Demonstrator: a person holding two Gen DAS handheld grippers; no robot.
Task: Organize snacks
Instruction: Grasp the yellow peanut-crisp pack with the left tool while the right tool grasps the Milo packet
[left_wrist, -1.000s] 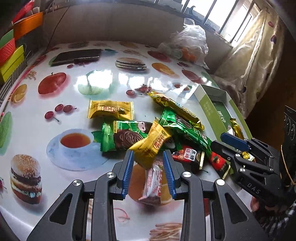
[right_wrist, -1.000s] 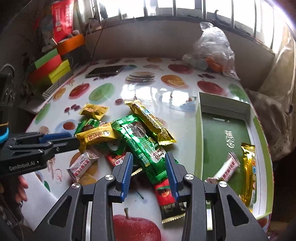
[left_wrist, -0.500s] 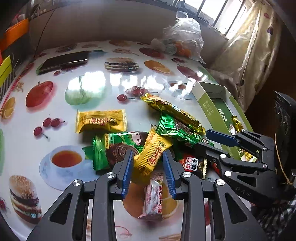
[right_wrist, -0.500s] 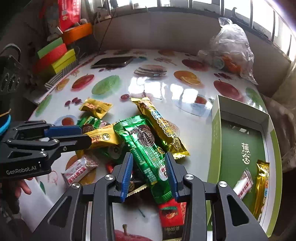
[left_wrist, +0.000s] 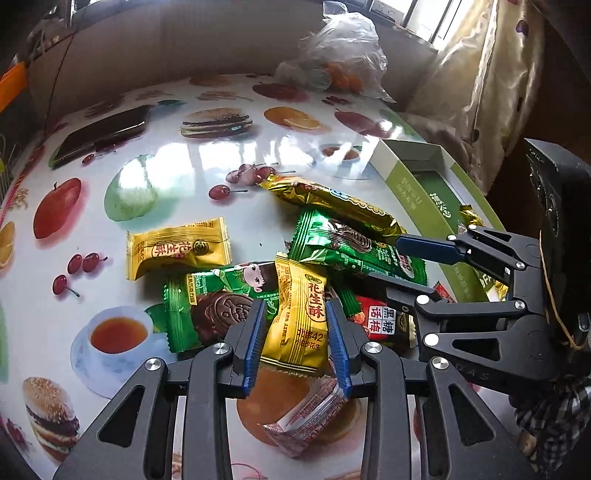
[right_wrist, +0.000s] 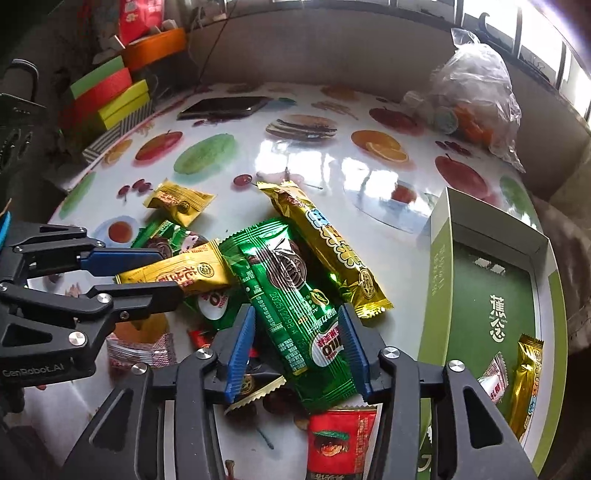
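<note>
A pile of wrapped snacks lies on the fruit-print table. My left gripper (left_wrist: 296, 321) is open, its jaws on either side of a yellow peanut-candy packet (left_wrist: 301, 321); it also shows in the right wrist view (right_wrist: 129, 273). My right gripper (right_wrist: 295, 332) is open, its jaws straddling a long green bar (right_wrist: 291, 306); it also shows in the left wrist view (left_wrist: 391, 262). A long gold bar (right_wrist: 325, 251), a second yellow packet (left_wrist: 177, 247), a green cookie packet (left_wrist: 218, 302) and a pink-white candy (left_wrist: 310, 417) lie around them.
A green open box (right_wrist: 439, 273) at the right holds a few snacks, among them a gold bar (right_wrist: 526, 384). A phone (right_wrist: 225, 107), a clear plastic bag (right_wrist: 469, 96) and stacked coloured boxes (right_wrist: 110, 96) sit toward the back.
Both grippers have moved forward and down into the pile. The left one now has the yellow packet between its jaws, the right one the green bar.
</note>
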